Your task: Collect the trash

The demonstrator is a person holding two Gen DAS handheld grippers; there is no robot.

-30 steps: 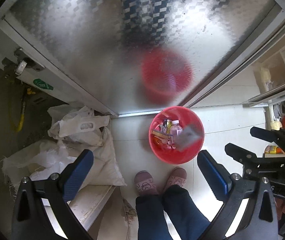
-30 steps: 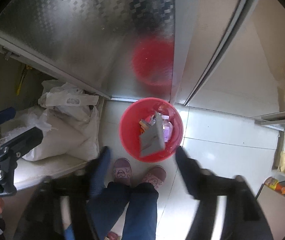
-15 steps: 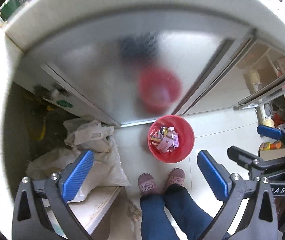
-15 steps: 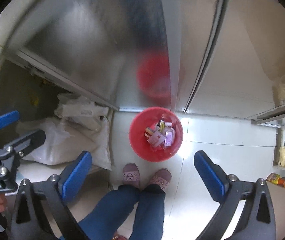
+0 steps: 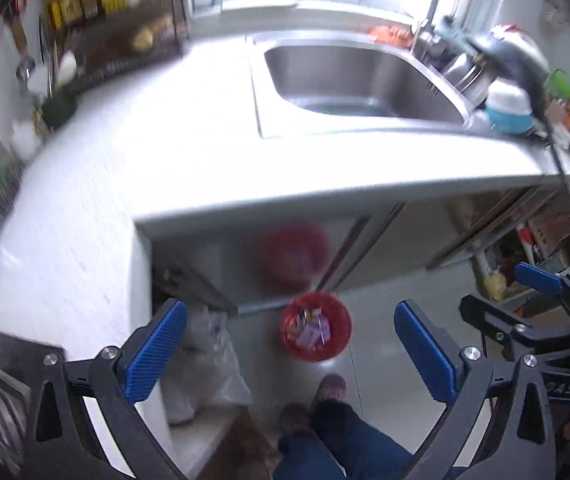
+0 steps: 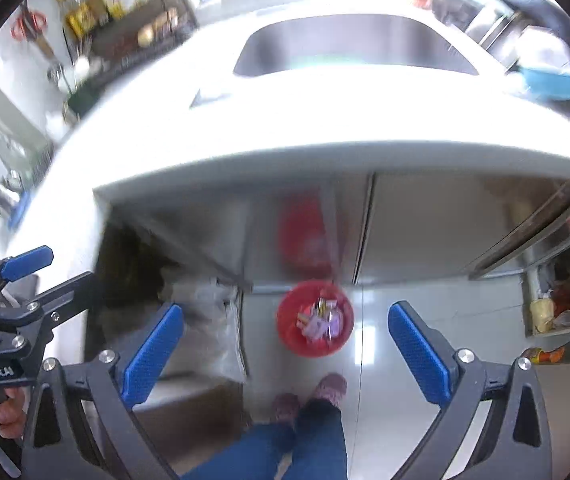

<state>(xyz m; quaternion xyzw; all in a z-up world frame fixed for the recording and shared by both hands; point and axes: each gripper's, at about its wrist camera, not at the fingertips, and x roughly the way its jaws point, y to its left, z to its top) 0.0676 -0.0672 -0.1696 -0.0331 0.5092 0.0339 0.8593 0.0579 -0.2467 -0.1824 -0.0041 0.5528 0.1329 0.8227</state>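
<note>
Trash in the red bucket, both grippers empty.
Red bucket (image 6: 315,318) w/ wrappers sits on floor near my feet, below sink counter (image 6: 325,132). My right gripper (image 6: 285,340) & left gripper (image 5: 289,338): jaws wide apart, nothing between. Next: scan counter for more trash, keep clear of its edge.

Both grippers now look from much higher up than a second ago. The red bucket (image 5: 316,332) appears much smaller and far below, and the grey card that was falling over it now lies inside among the other trash (image 6: 321,317). The white counter (image 5: 189,128) and the steel sink (image 5: 359,80) come into view, where before only the cabinet door was seen. The right gripper (image 6: 285,340), blurred and narrower earlier, now stands fully apart and empty.
</note>
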